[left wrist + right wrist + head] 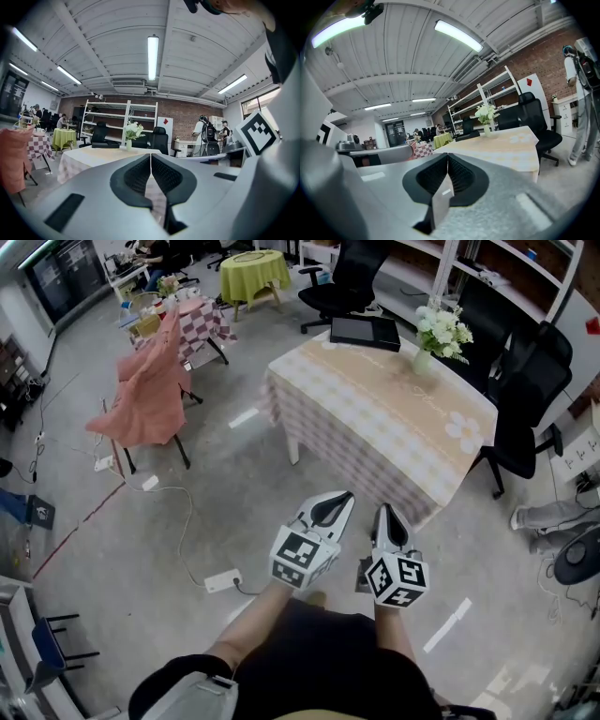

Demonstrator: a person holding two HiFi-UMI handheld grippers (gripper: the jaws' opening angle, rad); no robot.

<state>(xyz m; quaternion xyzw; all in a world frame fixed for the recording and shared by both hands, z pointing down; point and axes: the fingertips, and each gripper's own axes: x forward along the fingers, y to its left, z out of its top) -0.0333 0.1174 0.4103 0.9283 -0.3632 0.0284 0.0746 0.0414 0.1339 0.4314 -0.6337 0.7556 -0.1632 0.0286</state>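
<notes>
Beige checked cloth covers the tabletop point(375, 418), which in the head view stands just ahead of both grippers and apart from them, with bare grey concrete floor point(234, 484) around it. The left gripper point(343, 496) and right gripper point(385, 511) hang side by side above the floor, smooth grey shells with black-and-white marker cubes, touching nothing. At the tabletop's far end sit a vase point(439, 334) of white flowers and a flat black case point(364, 332). Black chairs point(527, 390) crowd its right side, a pink cloth point(145, 395) drapes a chair to the left, and a white power strip point(222, 580) lies on the floor at lower left. In the left gripper view the ribbed black fingers are pressed together with nothing between them; the tabletop point(93, 157) and vase point(129, 143) lie beyond, with white shelves point(119, 117) behind. In the right gripper view the fingers likewise meet tip to tip, empty, facing the tabletop point(501, 145) and vase point(486, 115).
</notes>
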